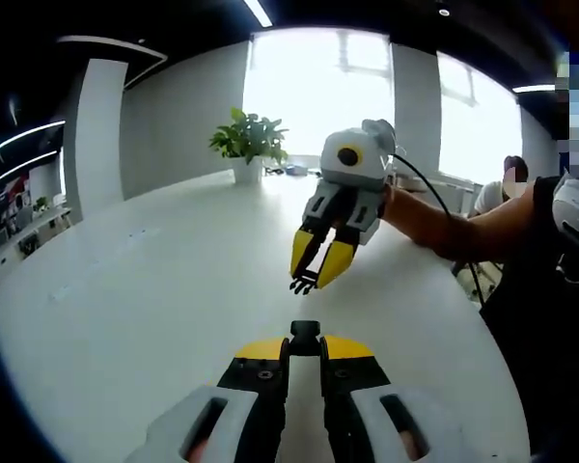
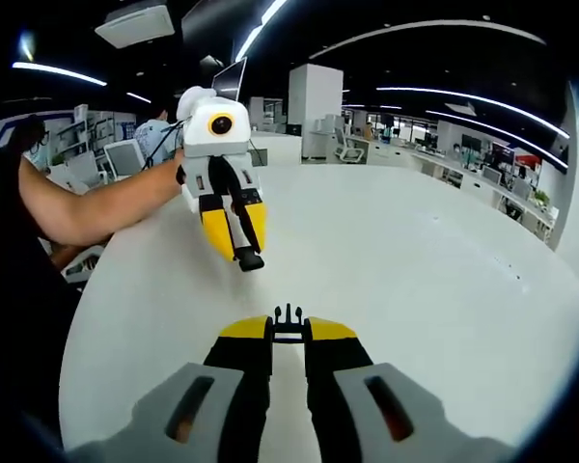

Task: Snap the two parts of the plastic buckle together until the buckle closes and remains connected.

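My left gripper (image 1: 305, 340) is clenched on the socket half of the buckle (image 1: 305, 331), a small black block pinched between the yellow tips. It juts straight forward along my fingers (image 1: 261, 348), its long axis in line with them. Much of its body is buried between the pads, so I cannot make out its opening from my left gripper view. In my right gripper view the same gripper hangs in the air (image 2: 243, 253), tilted down toward the counter (image 2: 415, 251), with the black piece (image 2: 248, 259) sticking out from the tips.

My right gripper (image 2: 289, 326) is closed on the pronged half of the buckle (image 2: 288, 318). Its thin black prongs point forward, away from me, along the line of my fingers (image 2: 243, 329); the rear of the piece is hidden between them. In my left gripper view this gripper (image 1: 314, 275) is held above the white counter (image 1: 154, 289), angled downward, and the prongs (image 1: 303, 283) show below the yellow tips, pointing down and roughly toward my other gripper.

The two halves are apart, not joined, both lifted off the counter and facing each other across a gap.

A bare forearm (image 1: 444, 227) reaches in behind the right gripper. A potted plant (image 1: 249, 143) stands at the counter's far edge, before bright windows that wash out detail there.
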